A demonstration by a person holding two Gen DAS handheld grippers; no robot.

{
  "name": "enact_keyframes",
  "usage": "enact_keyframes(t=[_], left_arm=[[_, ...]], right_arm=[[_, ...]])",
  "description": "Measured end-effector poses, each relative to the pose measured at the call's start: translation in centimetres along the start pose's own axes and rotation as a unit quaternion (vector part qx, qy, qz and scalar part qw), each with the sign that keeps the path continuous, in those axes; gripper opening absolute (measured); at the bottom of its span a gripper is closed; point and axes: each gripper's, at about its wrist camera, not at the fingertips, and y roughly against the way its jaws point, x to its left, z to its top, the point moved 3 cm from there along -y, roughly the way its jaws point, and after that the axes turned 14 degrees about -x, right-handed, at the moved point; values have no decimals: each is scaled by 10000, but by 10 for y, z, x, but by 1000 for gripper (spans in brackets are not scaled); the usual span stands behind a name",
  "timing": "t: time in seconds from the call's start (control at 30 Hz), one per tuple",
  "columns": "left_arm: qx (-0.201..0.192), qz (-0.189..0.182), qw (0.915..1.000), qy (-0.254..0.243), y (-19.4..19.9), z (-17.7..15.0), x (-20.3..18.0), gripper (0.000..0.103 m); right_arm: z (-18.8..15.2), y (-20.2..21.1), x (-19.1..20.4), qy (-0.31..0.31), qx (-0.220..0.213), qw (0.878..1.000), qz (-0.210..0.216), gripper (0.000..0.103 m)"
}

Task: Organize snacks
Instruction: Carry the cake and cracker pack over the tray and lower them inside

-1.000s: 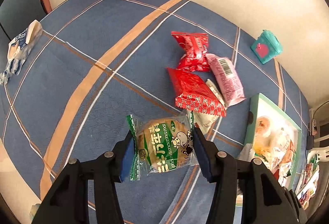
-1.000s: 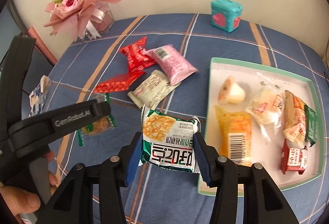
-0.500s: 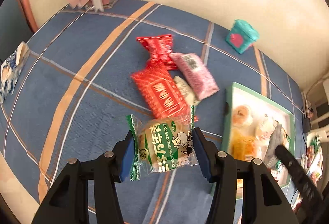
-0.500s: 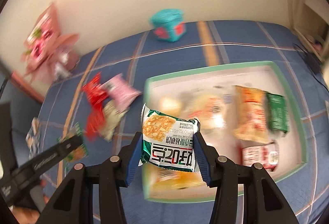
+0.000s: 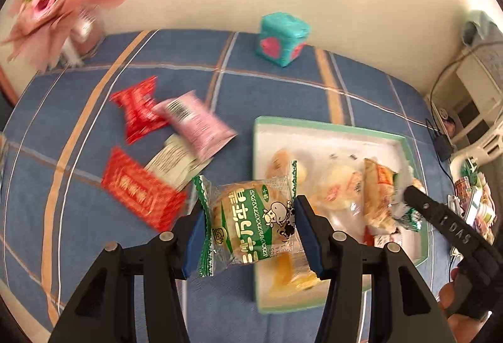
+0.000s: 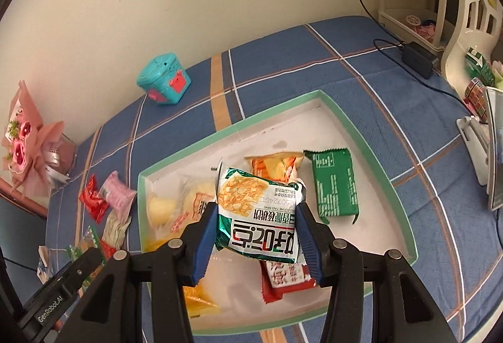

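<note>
The fingers (image 5: 306, 236) of the left gripper (image 5: 248, 233) clamp a clear-wrapped biscuit pack (image 5: 251, 225) at the near-left edge of the green-rimmed tray (image 5: 339, 127); released here, it may catch the rim and land on the blue cloth (image 5: 283, 91). Loose snacks (image 5: 169, 151) lie left of the tray.

In the right wrist view, the right gripper (image 6: 256, 233) pinches a green-and-white cracker bag (image 6: 261, 217) above the tray's middle. The tray holds a dark green packet (image 6: 334, 182), an orange packet (image 6: 273, 165) and others; dropping onto them could pile things unevenly.
</note>
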Motion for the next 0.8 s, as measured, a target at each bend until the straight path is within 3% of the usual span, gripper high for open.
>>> enact_keyframes(t=[0.27, 0.8], left_arm=[[-255, -48, 9985, -490, -25, 10, -31, 56], [-107, -316, 9985, -427, -64, 9, -49, 56]], right_arm=[[0, -15, 12, 277, -190, 9993, 155, 52], [-2, -28, 15, 455, -181, 9988, 90, 52]])
